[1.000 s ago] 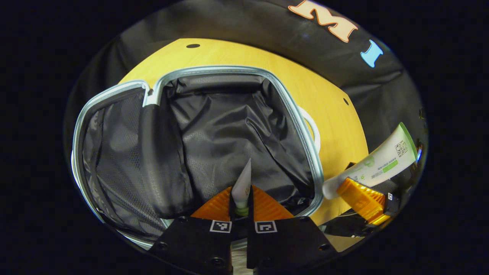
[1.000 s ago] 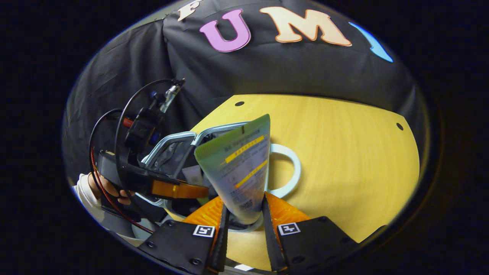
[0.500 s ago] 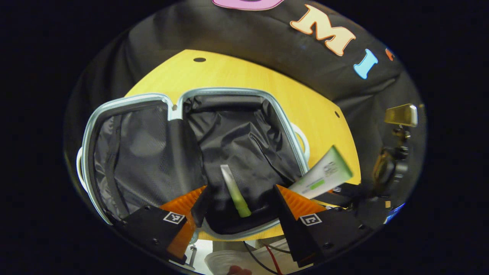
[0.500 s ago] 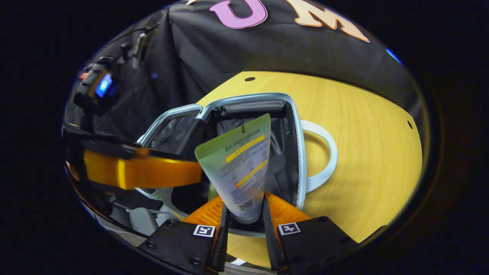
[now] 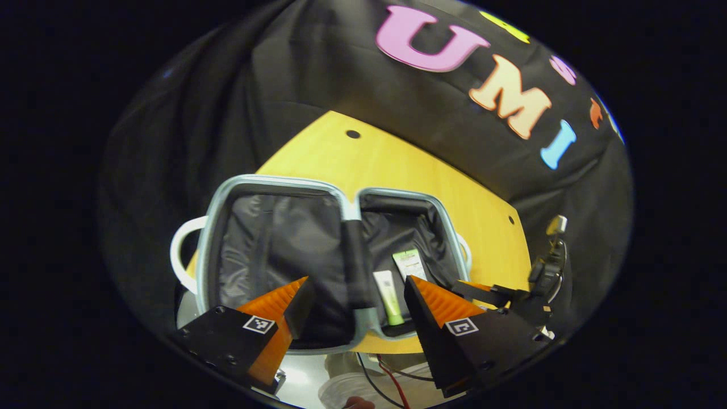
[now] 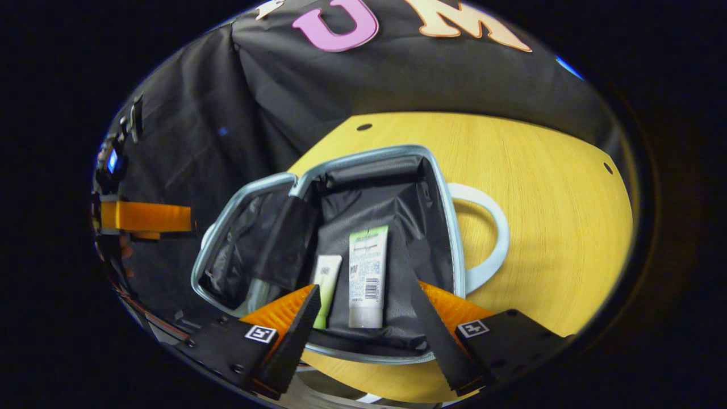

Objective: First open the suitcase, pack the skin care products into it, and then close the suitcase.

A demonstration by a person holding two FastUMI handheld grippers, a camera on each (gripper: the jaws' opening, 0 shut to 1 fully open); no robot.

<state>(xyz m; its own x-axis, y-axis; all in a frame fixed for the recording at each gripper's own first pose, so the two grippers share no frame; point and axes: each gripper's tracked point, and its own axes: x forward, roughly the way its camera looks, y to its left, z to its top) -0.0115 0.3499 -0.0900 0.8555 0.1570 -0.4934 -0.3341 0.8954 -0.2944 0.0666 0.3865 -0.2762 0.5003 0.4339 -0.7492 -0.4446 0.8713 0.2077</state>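
A black cloth wall is hanging behind a yellow wooden table (image 6: 545, 216) with small dark holes near its far edge. On that table the suitcase (image 6: 443, 227) is lying open, its pale rim framing two compartments lined in black fabric, a white handle (image 6: 488, 227) sticking out on its right side. In the left gripper view, the left gripper (image 5: 352, 309) is hovering over the near edge of the suitcase (image 5: 227, 193) with its fingers spread wide and nothing between them; the right gripper (image 5: 488, 292) is showing at the right. In the right gripper view, the right gripper (image 6: 366, 326) is likewise gaping empty above the right compartment. There the small green tube (image 6: 326, 287) and the larger white tube (image 6: 368, 275) are lying side by side on the lining. A second ago each gripper was clamping one of these tubes above the case; both have since let go and pulled back.
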